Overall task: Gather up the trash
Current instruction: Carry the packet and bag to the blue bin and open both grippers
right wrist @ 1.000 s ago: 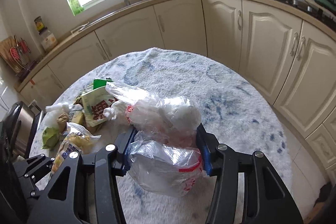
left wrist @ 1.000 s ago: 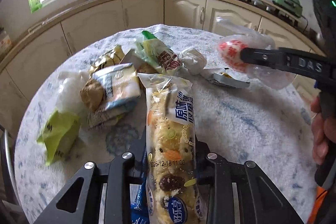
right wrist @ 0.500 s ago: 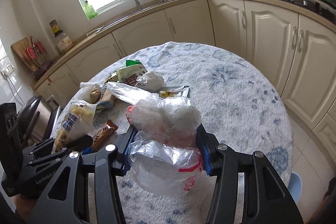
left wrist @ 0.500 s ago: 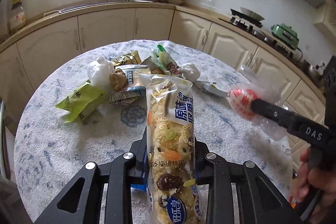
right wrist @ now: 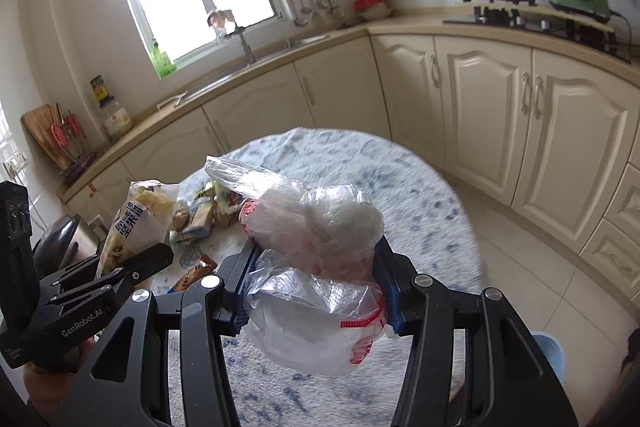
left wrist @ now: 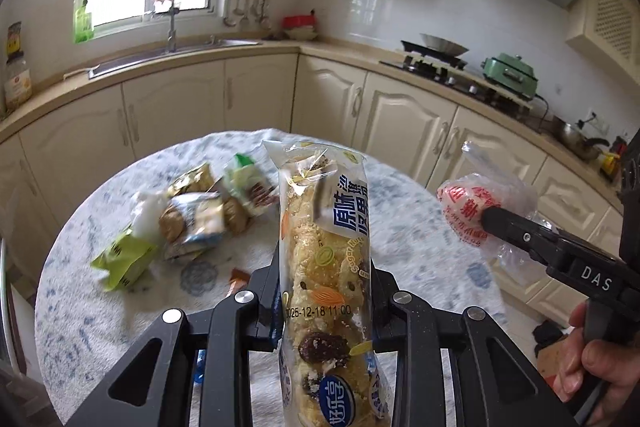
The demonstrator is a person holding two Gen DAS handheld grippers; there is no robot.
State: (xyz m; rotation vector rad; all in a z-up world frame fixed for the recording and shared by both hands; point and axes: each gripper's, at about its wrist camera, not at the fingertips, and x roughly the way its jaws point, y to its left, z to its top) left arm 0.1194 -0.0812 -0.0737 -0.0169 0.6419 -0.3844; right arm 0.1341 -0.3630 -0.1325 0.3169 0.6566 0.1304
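We hold the left gripper [left wrist: 324,301] pinched on a long snack packet [left wrist: 326,267] and the right gripper [right wrist: 316,283] clamped on a crumpled plastic bag [right wrist: 316,251], both raised above the table [left wrist: 420,247]; a pile of wrappers [left wrist: 196,215] lies toward its far left edge.

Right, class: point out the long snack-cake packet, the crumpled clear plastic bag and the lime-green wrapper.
snack-cake packet [left wrist: 326,267], left wrist view, middle of the packet above the printed date.
clear plastic bag [right wrist: 316,227], right wrist view, crumpled upper bulge.
lime-green wrapper [left wrist: 122,261], left wrist view, centre of its flat face.
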